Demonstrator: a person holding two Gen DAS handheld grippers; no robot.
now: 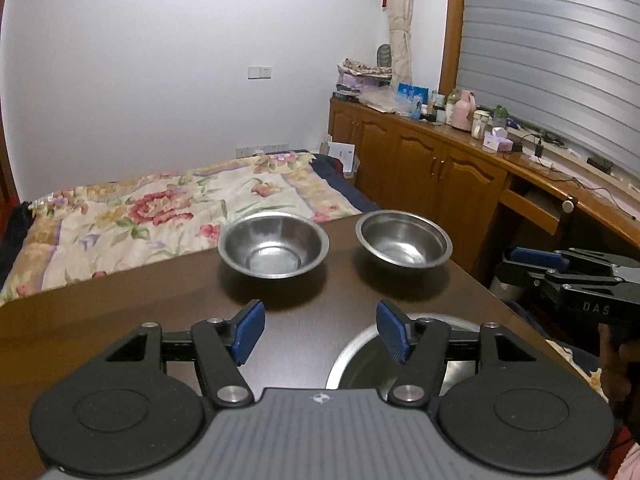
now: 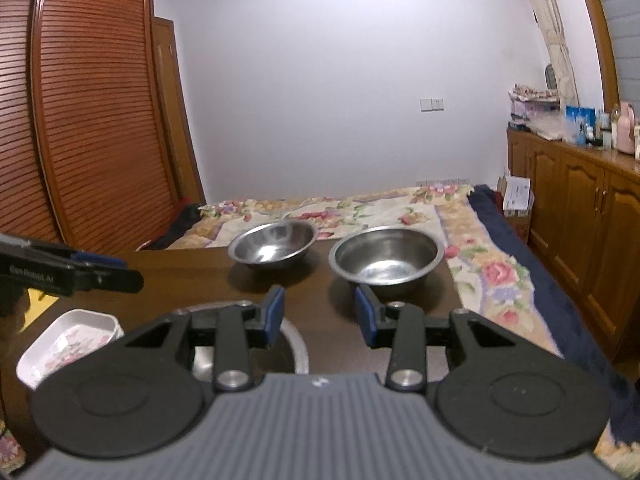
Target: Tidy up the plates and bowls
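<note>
Between grasps: your left gripper (image 1: 320,330) and right gripper (image 2: 319,316) both hover with jaws open and empty over the bench (image 1: 120,312), the two steel bowls (image 1: 273,243) (image 1: 404,238) side by side at frame centre, so next you likely close on one rim for nesting.

The left gripper (image 1: 320,330) is hovering over the dark table (image 1: 120,312) with its blue pads (image 1: 249,330) standing apart and nothing between them. Two steel bowls, the left bowl (image 1: 273,245) and the right bowl (image 1: 404,239), are sitting upright near the far edge, apart. A steel plate (image 1: 356,360) is lying beneath the right finger. The right gripper (image 1: 560,276) is showing at the right edge.
</note>
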